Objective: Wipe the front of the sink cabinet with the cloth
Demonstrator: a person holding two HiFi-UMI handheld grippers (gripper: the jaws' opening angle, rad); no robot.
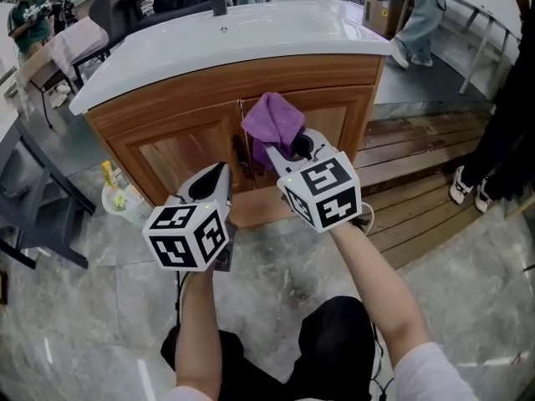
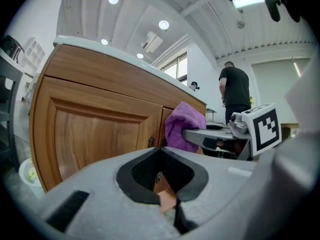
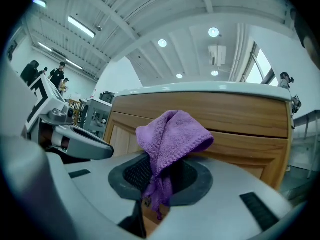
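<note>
Purple cloth (image 1: 272, 124) tight in right hand-held gripper (image 1: 298, 147); left hand-held gripper (image 1: 216, 178) closed, empty.

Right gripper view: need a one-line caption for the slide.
Right gripper, jaws shut on the purple cloth, facing the wooden sink cabinet; left gripper alongside.

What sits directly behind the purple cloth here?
Only the wooden sink cabinet front. The cloth, pinched in the right gripper, covers the patch behind it, so whether they touch cannot be told.

Nubby purple terry cloth (image 1: 272, 124), varnished wood cabinet (image 1: 184, 153), glossy white sink top (image 1: 251, 36).
</note>
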